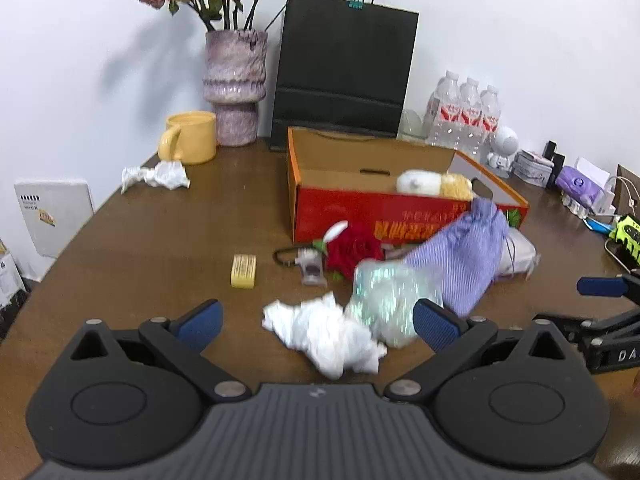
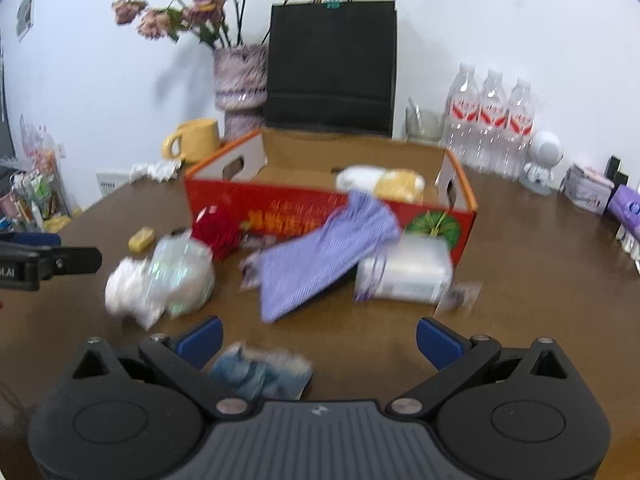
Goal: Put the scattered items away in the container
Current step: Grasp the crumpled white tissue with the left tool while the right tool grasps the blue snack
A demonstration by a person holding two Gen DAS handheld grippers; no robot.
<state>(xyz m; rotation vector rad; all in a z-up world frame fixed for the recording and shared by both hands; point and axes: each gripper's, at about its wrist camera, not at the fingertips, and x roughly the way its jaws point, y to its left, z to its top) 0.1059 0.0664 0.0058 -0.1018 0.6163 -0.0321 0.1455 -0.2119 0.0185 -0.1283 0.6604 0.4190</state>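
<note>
Crumpled white tissue paper [image 1: 326, 336] lies nearest, between the spread, empty jaws of the left gripper [image 1: 316, 322] on the brown wooden table [image 1: 160, 240]. Right gripper [image 2: 318, 338] likewise stands wide open and holds nothing, a blurred blue packet [image 2: 262, 372] just beside its left finger. Orange-and-red cardboard box [image 1: 384, 208], the container, sits mid-table and already holds a white and yellow bundle [image 1: 434, 185]. Scattered in front of it: a lilac striped drawstring pouch [image 1: 464, 256] leaning on the box wall, a shiny iridescent bag [image 1: 386, 300], a red fabric rose [image 1: 352, 250] and a yellow rectangular block [image 1: 244, 271]. Judged step: reaching for the next item; the left need only lower and close on the tissue. Motion blur obscures the right view, and the white box [image 2: 406, 270] under the pouch cannot be identified.
</note>
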